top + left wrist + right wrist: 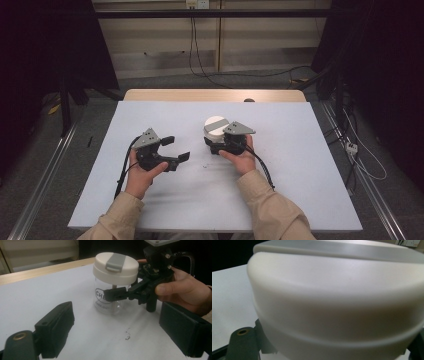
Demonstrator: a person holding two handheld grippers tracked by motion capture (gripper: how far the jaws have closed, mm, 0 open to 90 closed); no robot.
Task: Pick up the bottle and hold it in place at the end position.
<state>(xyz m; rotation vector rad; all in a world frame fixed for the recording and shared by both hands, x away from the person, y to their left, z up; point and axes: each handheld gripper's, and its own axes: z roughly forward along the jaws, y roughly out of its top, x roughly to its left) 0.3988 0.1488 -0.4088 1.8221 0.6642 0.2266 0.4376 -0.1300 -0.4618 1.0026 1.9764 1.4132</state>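
Note:
A clear jar [110, 302] with a white lid [216, 125] and a grey tab stands upright near the middle of the white table [300, 175]. My right gripper [212, 144] is shut on the jar's clear body just under the lid, coming in from the jar's right. In the left gripper view one of its fingers [115, 294] crosses the glass. The lid [337, 302] looms close in the right gripper view. My left gripper [176, 148] stands open to the left of the jar, well apart from it. Nothing lies between its fingers [57, 325].
A few dark specks [128, 335] lie on the sheet in front of the jar. The table's wooden far edge [215, 95] runs behind it. Metal rails [45, 175] flank the table on the floor, and cables [360, 155] lie at the right.

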